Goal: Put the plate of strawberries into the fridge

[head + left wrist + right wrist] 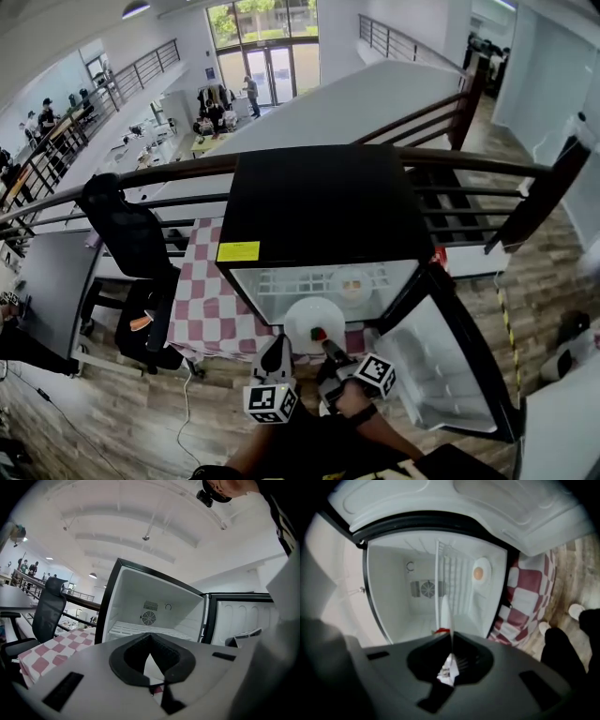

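Observation:
A white plate [305, 321] with a red strawberry [319, 334] hangs just in front of the open black fridge [319, 206], at the mouth of its white compartment. My right gripper [328, 349] is shut on the plate's near rim. In the right gripper view the plate [445, 613] shows edge-on as a thin white line rising from the closed right gripper [451, 634], with the strawberry [440, 631] beside it. My left gripper [277, 345] sits by the plate's left rim. In its own view the left gripper [150, 637] is shut, with nothing seen between the tips.
The fridge door [441, 366] stands open to the right. Inside, a second plate [352, 281] with an orange item lies on the wire shelf. A table with a red-checked cloth [202, 300] and a black office chair [131, 244] stand left; a railing [469, 159] runs behind.

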Demonstrator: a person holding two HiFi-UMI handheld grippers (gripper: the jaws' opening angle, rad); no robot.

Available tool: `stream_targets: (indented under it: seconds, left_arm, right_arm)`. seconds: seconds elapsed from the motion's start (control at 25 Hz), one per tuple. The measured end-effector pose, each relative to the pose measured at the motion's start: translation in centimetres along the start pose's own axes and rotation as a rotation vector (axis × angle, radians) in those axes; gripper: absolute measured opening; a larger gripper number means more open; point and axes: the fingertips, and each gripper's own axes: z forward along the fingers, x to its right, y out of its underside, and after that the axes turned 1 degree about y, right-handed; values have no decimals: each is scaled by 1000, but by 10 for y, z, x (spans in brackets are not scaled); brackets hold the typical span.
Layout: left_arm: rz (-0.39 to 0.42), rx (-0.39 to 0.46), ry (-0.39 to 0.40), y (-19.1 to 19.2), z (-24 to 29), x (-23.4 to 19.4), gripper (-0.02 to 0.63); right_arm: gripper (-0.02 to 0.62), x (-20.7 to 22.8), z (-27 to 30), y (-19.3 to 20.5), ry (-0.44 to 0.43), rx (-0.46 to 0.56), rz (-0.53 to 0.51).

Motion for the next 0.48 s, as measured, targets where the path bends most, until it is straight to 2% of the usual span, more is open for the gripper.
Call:
stream_targets:
  seconds: [0.48]
  left_arm:
    - [-27, -77, 35, 24, 17, -14, 15]
  right_arm:
    - [28, 13, 12, -14, 43, 20, -53]
